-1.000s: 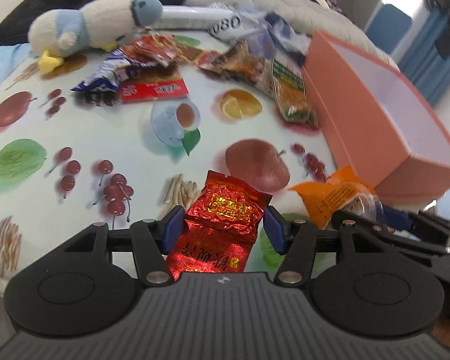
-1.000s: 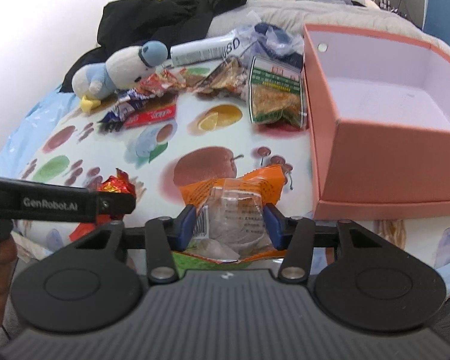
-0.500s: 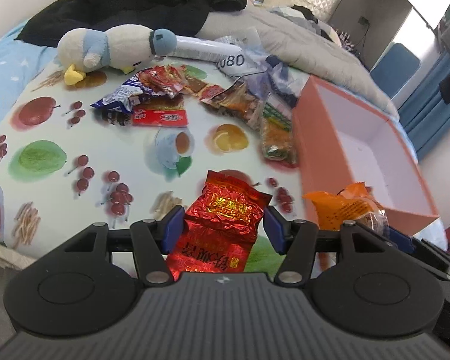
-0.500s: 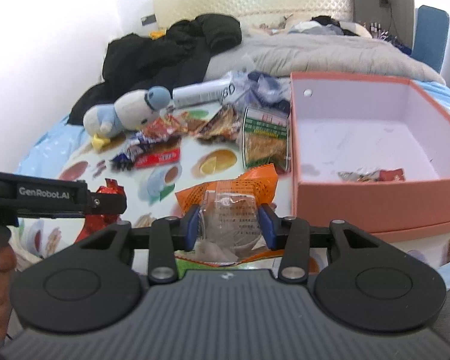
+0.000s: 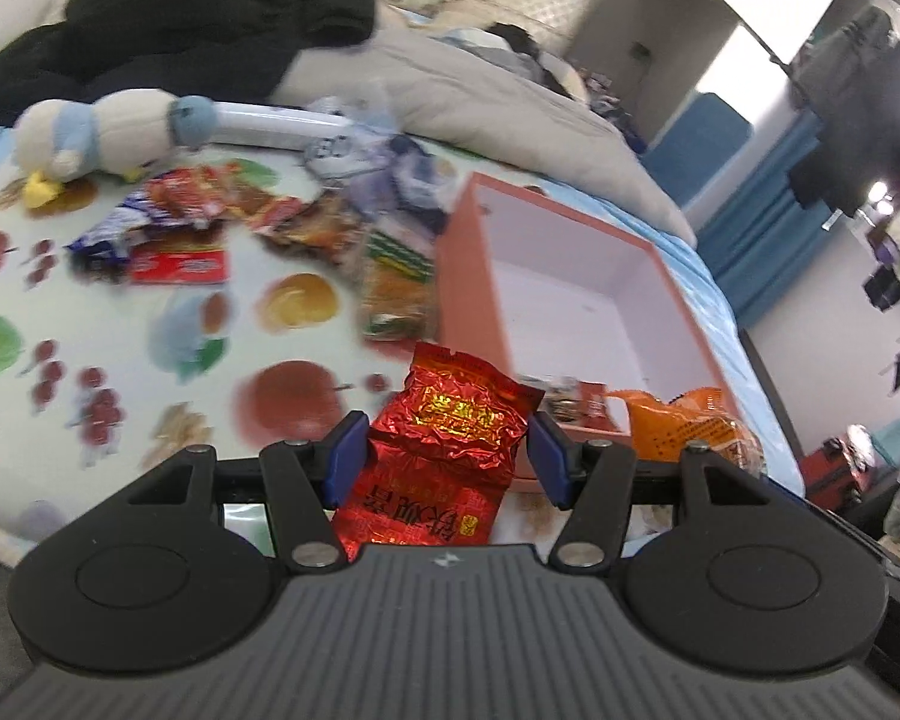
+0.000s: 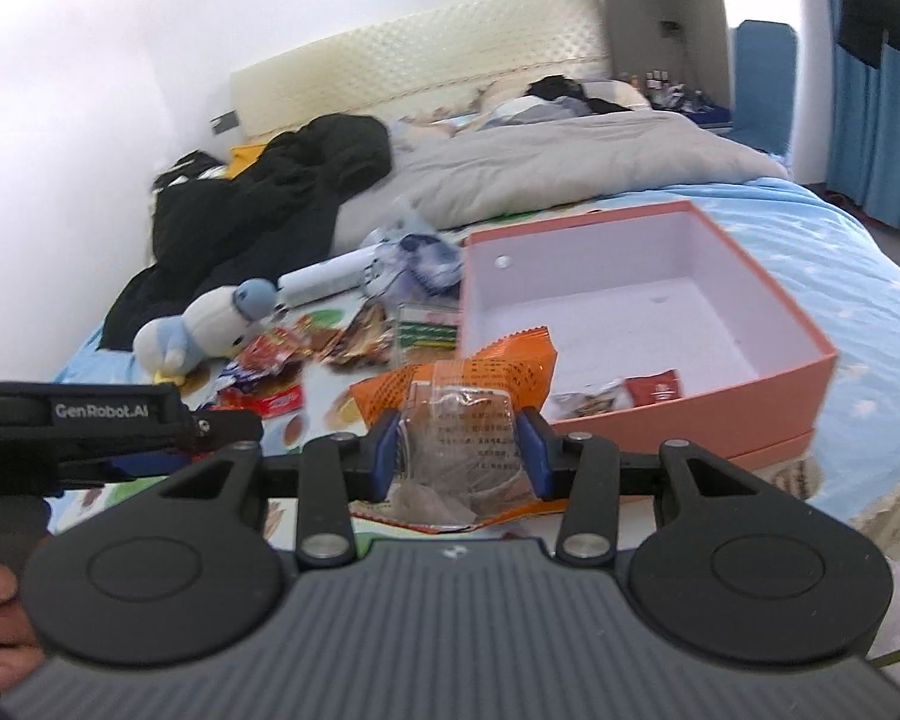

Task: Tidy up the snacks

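My left gripper is shut on a red foil snack packet, held in the air near the front left corner of the open pink box. My right gripper is shut on an orange and clear snack bag, held above the box's front edge. The orange bag also shows at the right in the left wrist view. Two small packets lie inside the box at its front. Several loose snacks lie on the fruit-print cloth.
A plush penguin and a white tube lie behind the snacks. Black clothes and a grey duvet cover the far bed. The left gripper's body shows at the left of the right wrist view.
Both grippers have risen and moved towards the pink box with their packets. The box interior and the packets inside it have come into view.
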Demonstrator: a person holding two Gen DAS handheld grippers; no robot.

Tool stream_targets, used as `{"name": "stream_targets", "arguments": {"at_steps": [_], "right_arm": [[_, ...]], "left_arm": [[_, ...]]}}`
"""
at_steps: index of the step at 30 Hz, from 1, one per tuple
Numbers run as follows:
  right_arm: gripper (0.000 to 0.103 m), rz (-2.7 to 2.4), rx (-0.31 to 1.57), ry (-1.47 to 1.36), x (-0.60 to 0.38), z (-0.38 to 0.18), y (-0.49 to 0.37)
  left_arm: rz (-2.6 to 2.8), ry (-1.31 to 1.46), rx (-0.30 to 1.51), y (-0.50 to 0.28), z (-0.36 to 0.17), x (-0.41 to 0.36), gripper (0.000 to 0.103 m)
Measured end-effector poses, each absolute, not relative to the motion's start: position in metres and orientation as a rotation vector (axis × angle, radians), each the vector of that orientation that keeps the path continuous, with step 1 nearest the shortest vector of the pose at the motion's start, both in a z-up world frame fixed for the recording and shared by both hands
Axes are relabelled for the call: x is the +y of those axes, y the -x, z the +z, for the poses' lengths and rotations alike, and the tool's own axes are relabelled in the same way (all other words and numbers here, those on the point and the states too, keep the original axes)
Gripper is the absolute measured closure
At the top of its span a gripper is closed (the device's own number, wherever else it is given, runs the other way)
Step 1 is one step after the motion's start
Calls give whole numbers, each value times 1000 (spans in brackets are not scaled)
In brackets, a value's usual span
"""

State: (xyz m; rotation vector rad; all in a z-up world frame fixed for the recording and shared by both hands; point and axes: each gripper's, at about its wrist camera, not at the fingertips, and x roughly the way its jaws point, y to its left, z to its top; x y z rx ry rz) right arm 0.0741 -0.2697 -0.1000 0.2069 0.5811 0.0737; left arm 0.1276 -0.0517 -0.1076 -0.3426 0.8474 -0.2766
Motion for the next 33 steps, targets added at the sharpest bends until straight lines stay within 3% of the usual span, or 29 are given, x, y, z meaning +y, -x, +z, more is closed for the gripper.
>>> {"name": "stream_targets", "arguments": {"at_steps": [21,33], "right_arm": [[57,-31,587,-238,-389,-105,-185],[57,-14,746,-308,-431,-169,-259]], "left_arm": [[-441,190,934,-281,-121,-201,39],[-410,105,1033,-362,-180,-258,39]]}}
